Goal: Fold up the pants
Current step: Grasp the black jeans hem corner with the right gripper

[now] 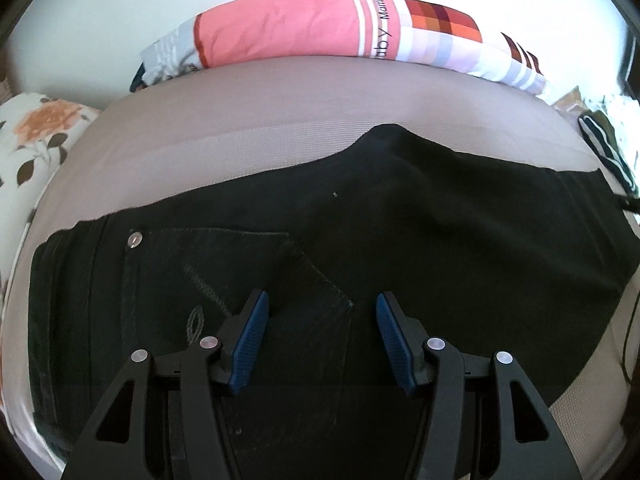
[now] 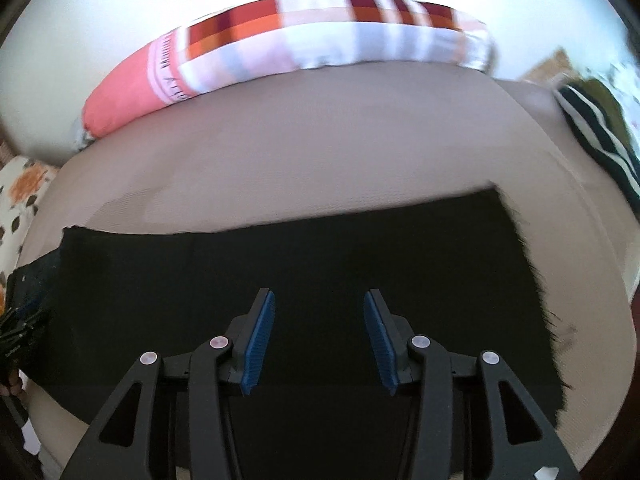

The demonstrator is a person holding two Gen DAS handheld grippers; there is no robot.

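The left hand-held gripper (image 1: 322, 312) is spread wide with nothing between its blue pads (image 1: 250, 344), hovering over the near part of the black pants (image 1: 400, 220), just above the back pocket (image 1: 240, 272) with its stitched outline and the metal rivet (image 1: 135, 239) at its far left corner. The right hand-held gripper (image 2: 319, 312) is likewise open and empty, its pads (image 2: 260, 340) over plain black cloth of the pants (image 2: 320, 248). The pants lie flat across the bed (image 1: 240, 112), waistband to the left and the frayed hem (image 2: 532, 264) to the right, with a peak of cloth pointing toward the far side in the left wrist view. Beyond the pants the beige mattress is bare up to a pillow (image 1: 320, 24) lying along the far edge, pink at the left and checked in red, orange and white at the right. A floral cloth (image 1: 36, 136) sits off the left side of the bed, and a dark striped garment (image 2: 592, 128) lies at the far right
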